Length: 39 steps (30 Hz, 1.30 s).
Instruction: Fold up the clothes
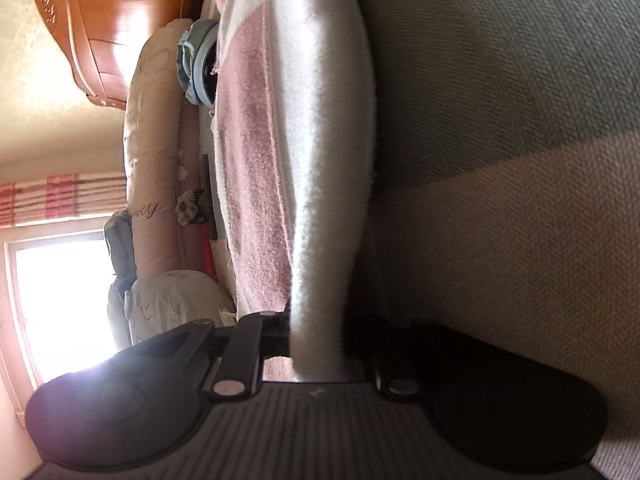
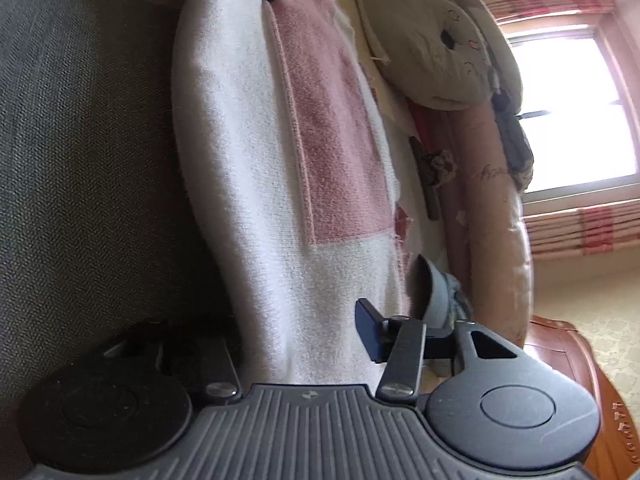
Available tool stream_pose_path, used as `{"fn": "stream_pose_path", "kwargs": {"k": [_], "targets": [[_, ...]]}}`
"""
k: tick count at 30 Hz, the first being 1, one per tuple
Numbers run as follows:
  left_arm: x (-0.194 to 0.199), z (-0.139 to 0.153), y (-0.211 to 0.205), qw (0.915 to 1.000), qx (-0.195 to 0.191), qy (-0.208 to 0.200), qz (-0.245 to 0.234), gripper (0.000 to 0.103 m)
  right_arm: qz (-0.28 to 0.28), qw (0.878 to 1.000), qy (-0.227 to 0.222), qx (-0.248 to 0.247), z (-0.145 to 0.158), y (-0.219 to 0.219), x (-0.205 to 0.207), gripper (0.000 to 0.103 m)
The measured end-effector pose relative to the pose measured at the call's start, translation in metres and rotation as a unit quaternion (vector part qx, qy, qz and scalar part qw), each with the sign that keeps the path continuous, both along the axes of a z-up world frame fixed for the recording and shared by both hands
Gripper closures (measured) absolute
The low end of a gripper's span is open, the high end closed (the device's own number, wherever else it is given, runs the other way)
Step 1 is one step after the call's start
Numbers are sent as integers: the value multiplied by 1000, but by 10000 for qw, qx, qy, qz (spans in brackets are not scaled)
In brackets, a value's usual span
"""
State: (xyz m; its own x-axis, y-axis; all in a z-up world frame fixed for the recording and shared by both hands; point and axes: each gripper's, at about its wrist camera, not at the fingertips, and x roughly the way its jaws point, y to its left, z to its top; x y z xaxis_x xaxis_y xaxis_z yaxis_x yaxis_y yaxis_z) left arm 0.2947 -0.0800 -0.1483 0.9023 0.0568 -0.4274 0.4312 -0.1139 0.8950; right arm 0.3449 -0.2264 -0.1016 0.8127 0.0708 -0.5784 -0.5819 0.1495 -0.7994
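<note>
Two grippers hold one white-and-pink fleece garment [image 1: 320, 160] edge.
Left gripper [image 1: 316, 340] clenched on fabric; right gripper [image 2: 304, 336] jaws apart around it. Mid-fold judged; next needs even tension.

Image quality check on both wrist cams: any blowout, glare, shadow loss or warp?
Left wrist view: the bright window is blown out and its flare washes over the left gripper's housing; the grey woven bedcover is dim. Right wrist view: window clipped again, the white-and-pink fluffy garment evenly lit, left side in shadow. Both show fisheye bending at the edges.
</note>
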Motion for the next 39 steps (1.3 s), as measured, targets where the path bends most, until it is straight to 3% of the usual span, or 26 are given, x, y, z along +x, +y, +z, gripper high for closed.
{"fn": "stream_pose_path", "kwargs": {"k": [1,2,5,12,20,23,35,39], "targets": [[-1,0,0,10000,-9,-12,5,96,-2,9999,150,60,0,-2,-2,65],[-2,0,0,10000,-22,-19,8,96,11,9992,382,124,0,-3,-3,87],[-4,1,1,10000,-90,-21,21,96,104,9998,170,-1,-10,-2,-13,87],[-9,12,0,9989,-417,40,187,94,-99,9997,127,158,-7,-1,-12,89],[-21,30,1,9980,-561,-171,232,94,-121,9991,15,396,17,-3,-13,90],[-32,35,2,9978,-573,-243,219,94,-104,9992,0,396,21,-2,-35,91],[-151,44,21,9978,-583,-325,-54,94,-37,9992,-48,392,37,5,-124,91],[-192,44,28,9975,-542,-411,-190,94,53,9994,-106,329,33,7,-173,91]]}}
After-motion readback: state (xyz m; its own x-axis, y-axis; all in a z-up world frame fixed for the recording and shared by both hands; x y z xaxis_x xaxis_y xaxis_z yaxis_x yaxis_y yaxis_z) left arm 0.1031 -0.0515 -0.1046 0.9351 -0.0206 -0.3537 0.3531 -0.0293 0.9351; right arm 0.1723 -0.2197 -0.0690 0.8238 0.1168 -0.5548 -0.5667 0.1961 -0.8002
